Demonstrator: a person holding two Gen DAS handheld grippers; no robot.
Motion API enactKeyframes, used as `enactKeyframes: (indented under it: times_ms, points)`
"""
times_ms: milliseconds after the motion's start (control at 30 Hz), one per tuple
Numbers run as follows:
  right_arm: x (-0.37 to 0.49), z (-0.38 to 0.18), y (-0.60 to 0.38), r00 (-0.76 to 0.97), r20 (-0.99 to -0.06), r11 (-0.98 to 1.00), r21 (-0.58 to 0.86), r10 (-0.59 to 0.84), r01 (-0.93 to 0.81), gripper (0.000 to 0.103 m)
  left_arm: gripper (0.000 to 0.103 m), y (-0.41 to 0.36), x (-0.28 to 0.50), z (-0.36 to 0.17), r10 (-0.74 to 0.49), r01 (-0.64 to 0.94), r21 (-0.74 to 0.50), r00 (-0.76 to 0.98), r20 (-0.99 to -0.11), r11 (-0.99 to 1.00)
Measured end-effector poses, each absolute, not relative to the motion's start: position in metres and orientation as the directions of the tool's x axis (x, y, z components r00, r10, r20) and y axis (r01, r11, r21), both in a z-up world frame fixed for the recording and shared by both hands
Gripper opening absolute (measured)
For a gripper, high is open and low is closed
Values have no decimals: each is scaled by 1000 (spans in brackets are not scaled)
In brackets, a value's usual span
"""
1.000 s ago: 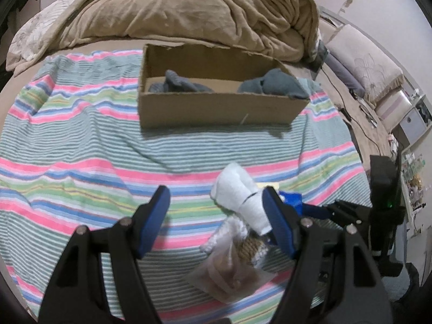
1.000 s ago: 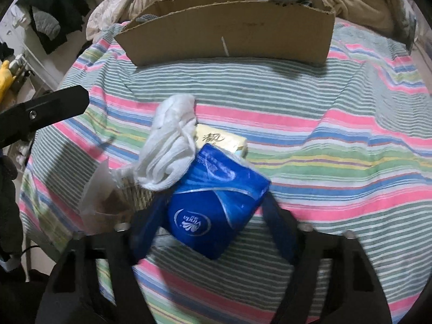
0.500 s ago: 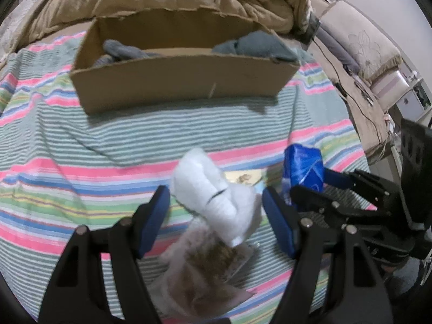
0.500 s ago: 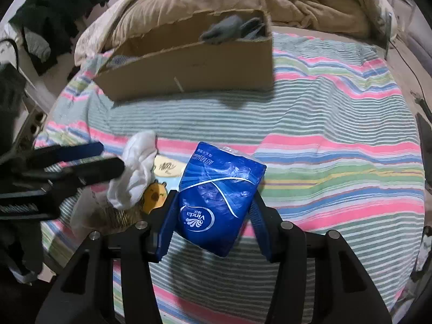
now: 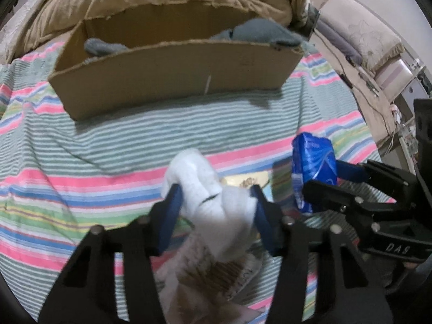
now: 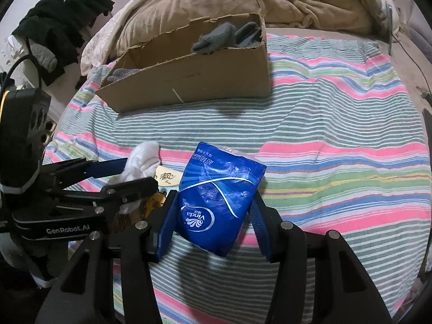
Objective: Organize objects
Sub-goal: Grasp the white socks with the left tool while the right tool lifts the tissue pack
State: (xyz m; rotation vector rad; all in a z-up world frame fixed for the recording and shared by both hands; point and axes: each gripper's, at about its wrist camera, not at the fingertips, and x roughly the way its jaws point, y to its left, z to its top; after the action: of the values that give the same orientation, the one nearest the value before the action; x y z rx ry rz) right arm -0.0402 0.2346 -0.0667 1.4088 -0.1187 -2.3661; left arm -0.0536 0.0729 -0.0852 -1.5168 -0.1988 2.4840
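Both claws loaded, presumably for one trip to the box (image 5: 172,81), which sits across the striped sheet (image 6: 337,140) and already holds grey socks (image 5: 259,31). Left gripper (image 5: 216,202) is pinched on the white sock (image 5: 208,197), fingers either side of its bunched middle, likely so the soft roll doesn't unravel; it's off the sheet, just above a clear bag (image 5: 216,275) and a yellow packet (image 5: 248,182). Right gripper (image 6: 213,216) is half-closed on the tissue pack (image 6: 218,199), gripped across its narrow sides, tilted, lifted. Pack reads "Vinda" plus Chinese text too small to read. Left unit marked "GenRobot.AI", right one "DAS".
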Motion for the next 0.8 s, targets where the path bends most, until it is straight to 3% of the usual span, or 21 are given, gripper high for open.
enactKeyframes:
  times_ms: [267,800]
  points:
    - [-36,-54,229,-447,-817,-923,251,-364,293,54,37,67,-46,-78,263,-138,-224,-478,-838,-965]
    - [-38,-16,214,-504,-782,-918,215,-366,334,54,37,38,-22,-8,279,-136,-248,-603,-747,-959]
